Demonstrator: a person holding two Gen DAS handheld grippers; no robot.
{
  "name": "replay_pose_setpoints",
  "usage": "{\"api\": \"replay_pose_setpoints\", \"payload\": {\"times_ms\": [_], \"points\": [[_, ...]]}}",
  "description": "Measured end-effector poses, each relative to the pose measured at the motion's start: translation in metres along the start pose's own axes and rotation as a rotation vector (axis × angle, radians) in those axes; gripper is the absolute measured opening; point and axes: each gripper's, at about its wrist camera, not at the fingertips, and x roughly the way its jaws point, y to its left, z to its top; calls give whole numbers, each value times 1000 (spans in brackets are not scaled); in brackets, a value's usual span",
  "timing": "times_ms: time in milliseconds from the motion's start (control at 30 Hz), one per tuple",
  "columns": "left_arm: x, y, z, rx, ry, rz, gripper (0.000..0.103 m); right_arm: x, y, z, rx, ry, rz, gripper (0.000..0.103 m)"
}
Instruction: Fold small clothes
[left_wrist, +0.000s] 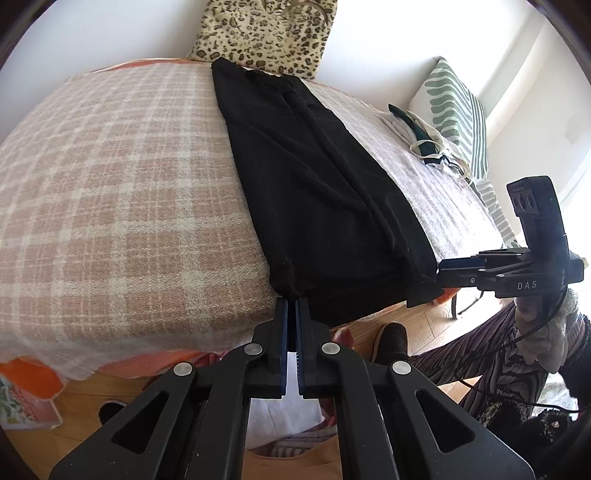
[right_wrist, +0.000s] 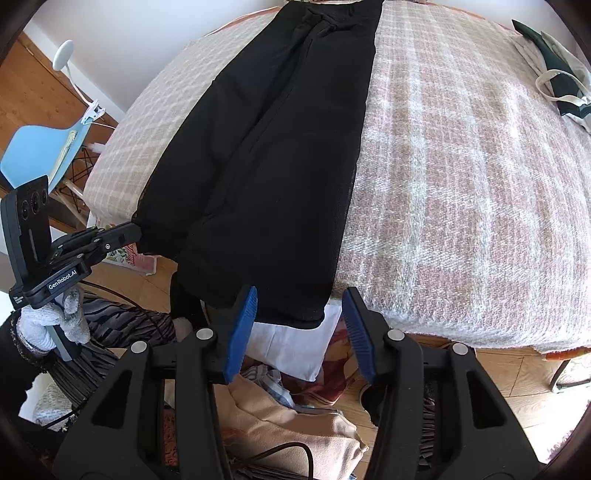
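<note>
Left wrist view showed a plaid blanket (left_wrist: 110, 177) covering the bed, and on it, running from the far edge toward the near one, a long black garment (left_wrist: 306, 177) already laid double along its length. The left gripper (left_wrist: 292, 306) had its jaws pressed together on the garment's near left corner, at the hem where the cloth overhung the bed. Farther right, the right gripper (left_wrist: 443, 271) stood beside the near right corner; contact could not be judged from there. Right wrist view showed that gripper (right_wrist: 299, 306) with its blue pads (right_wrist: 243, 325) spread either side of the hem corner, not pressing it. The fabric looked thin, soft and light, slightly sheer at its edge, so it would likely sag and slide unless pinched through all its layers at the two hem corners. The garment's far end was cut off at the frame top, its layer count and type were unclear, and the items at the bed's right edge (right_wrist: 561, 70) were too crumpled to identify.
</note>
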Motion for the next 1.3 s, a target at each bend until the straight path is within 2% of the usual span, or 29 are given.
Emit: {"api": "replay_pose_setpoints", "payload": {"times_ms": [33, 100, 167, 267, 333, 400, 433, 467, 633, 700, 733, 767, 900, 933, 967, 1000, 1167, 1300], "points": [[-4, 2, 0, -6, -4, 5, 2, 1, 1, 1, -5, 3, -10, 44], [-9, 9, -2, -11, -8, 23, 2, 1, 0, 2, -22, 4, -40, 31], [-8, 13, -8, -11, 36, -14, 2, 1, -1, 2, -21, 5, -39, 30], [-5, 4, -12, 37, 58, 21, 3, 0, -2, 2, -15, 8, -33, 30], [-8, 5, -11, 31, 33, 30, 3, -1, -5, -3, 10, 24, 1, 30], [-12, 11, -8, -10, 16, 38, 17, 0, -6, -8, 31, 42, 30, 30], [-12, 13, -6, -31, 15, 40, 31, 0, -6, -11, 36, 49, 37, 30], [-11, 15, -5, -44, 16, 15, 33, 1, -6, -12, 44, 55, 46, 30], [11, 5, -6, -21, 91, -6, 33, 11, -11, -9, 101, 68, 95, 31], [16, 0, -6, -7, 92, -14, 29, 14, -12, -8, 116, 62, 116, 32], [17, 0, -6, -5, 86, -24, 12, 16, -11, -7, 123, 62, 129, 33], [17, 0, -5, -9, 82, -34, 4, 18, -12, -6, 133, 64, 140, 33], [9, 0, -4, -5, 58, -49, 4, 28, -7, -10, 144, 86, 198, 33], [6, 0, -4, -5, 51, -49, 4, 27, -4, -12, 135, 77, 204, 29], [4, 2, -3, -9, 44, -50, 4, 26, -2, -13, 120, 67, 184, 12], [2, 3, -3, -13, 40, -48, 4, 25, 0, -13, 109, 63, 168, 8], [-5, 16, -6, -48, 24, -34, 4, 21, 1, -13, 81, 45, 113, 7], [-2, 19, -10, -55, 59, -50, 4, 18, 6, -16, 48, 74, 173, 10]]}}
